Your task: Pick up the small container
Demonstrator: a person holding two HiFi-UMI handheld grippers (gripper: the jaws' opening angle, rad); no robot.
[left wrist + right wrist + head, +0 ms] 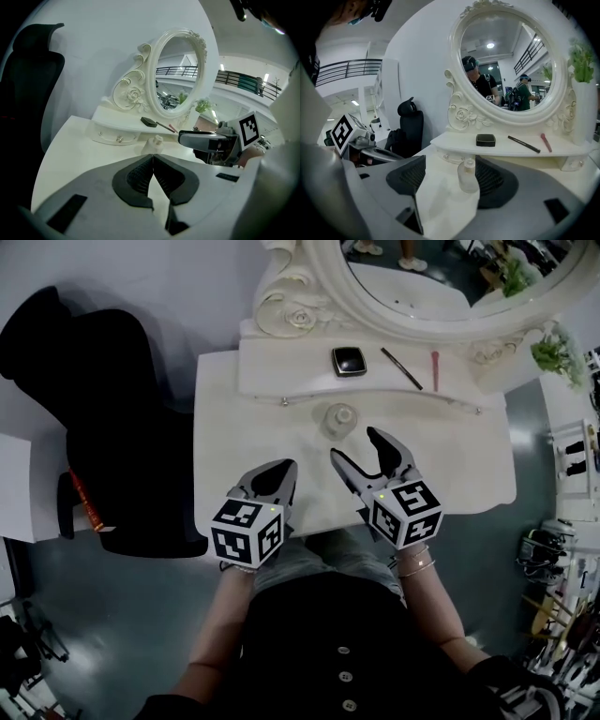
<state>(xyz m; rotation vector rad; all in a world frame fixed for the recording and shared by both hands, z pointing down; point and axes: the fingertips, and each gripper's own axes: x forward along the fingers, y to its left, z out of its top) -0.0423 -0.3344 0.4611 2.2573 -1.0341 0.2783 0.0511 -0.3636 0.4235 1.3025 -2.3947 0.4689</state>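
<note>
The right gripper [450,183] has its jaws spread wide apart. Nothing is pinched in them. In the right gripper view, the small container [468,175] shows in the gap between the two jaws, closer to the jaw on the right of that view. It is see-through, with a round body and a little cap, and it stands up straight on the white counter [234,427]. From the head view, the small container [339,418] sits just past the tips of the right gripper [356,446], and I cannot tell if a jaw touches it.

The left gripper [153,161] has its jaws pressed together at the tips, and they hold nothing. In the head view it [279,479] is low over the front of the counter, to the left of the right gripper. The small container [153,143] is a bit ahead of it.

Behind the container is a raised shelf [281,371] with tiny knobs on its front. On the shelf lie a flat black box [349,361], a dark pencil [401,368] and a pink stick [435,370], in a row and apart from each other. A big round mirror [441,287] with a curly white frame stands at the back. A green plant [553,352] is at the right end. A black chair [103,427] stands to the left of the counter.
</note>
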